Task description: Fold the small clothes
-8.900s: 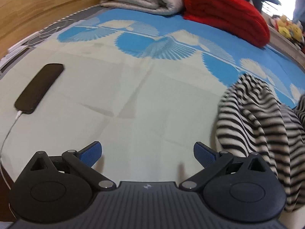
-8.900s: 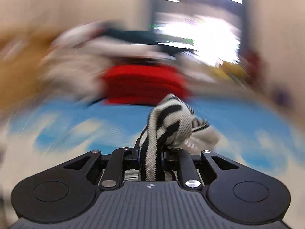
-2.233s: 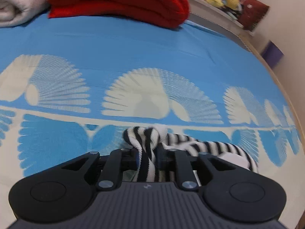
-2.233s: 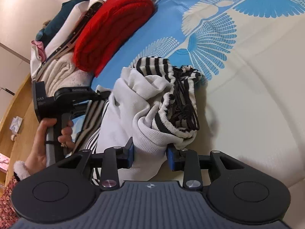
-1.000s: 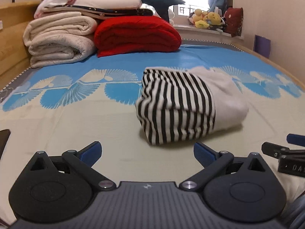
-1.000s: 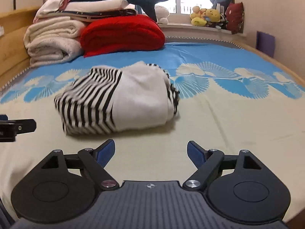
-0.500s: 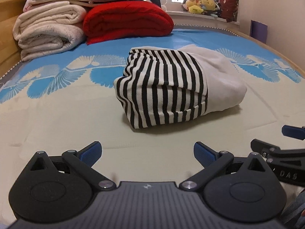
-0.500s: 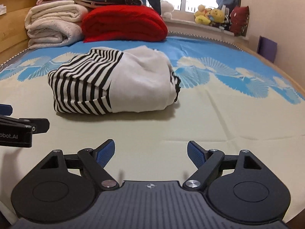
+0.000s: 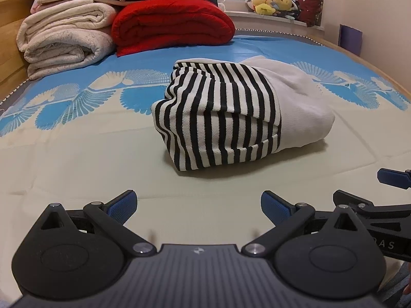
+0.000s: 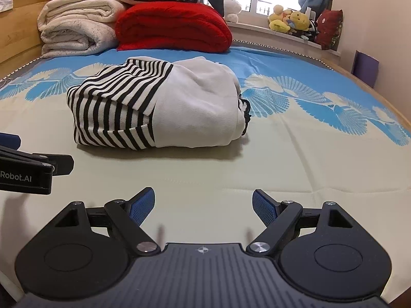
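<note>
A black-and-white striped and plain white garment lies folded into a compact bundle on the bed; it also shows in the right wrist view. My left gripper is open and empty, low over the sheet, in front of the bundle and apart from it. My right gripper is open and empty, likewise short of the bundle. The right gripper's side shows at the right edge of the left wrist view. The left gripper's side shows at the left edge of the right wrist view.
The bed sheet is cream with blue fan prints. A folded red blanket and stacked cream blankets lie at the far end. Plush toys sit on the window sill. A wooden headboard is at left.
Both grippers, open and empty, have edged a little closer to the folded bundle over the last second. The bundle has not moved.
</note>
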### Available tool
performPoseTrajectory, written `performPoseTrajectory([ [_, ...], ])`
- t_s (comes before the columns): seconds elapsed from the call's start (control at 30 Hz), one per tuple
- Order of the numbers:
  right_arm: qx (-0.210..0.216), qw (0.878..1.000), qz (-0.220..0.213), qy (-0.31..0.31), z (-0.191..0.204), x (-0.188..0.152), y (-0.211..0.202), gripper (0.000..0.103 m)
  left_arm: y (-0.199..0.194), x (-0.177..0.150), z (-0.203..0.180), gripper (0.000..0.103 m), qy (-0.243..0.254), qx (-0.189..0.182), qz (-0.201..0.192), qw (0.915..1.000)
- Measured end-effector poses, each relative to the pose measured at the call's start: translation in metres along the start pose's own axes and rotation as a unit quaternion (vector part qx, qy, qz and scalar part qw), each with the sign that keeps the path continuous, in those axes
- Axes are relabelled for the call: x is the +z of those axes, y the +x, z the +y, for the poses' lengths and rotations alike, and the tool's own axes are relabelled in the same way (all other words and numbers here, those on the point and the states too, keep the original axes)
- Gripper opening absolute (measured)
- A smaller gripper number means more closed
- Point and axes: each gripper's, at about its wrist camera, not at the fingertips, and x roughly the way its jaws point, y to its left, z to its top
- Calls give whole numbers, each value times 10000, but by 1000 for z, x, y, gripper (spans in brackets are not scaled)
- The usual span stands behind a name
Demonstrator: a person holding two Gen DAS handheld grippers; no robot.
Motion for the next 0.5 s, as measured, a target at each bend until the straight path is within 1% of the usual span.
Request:
performPoseTrajectory([
  [0.5, -40, 9999, 91, 13, -1, -1, 3, 84, 2, 0, -1, 103, 58, 33, 2, 10000],
])
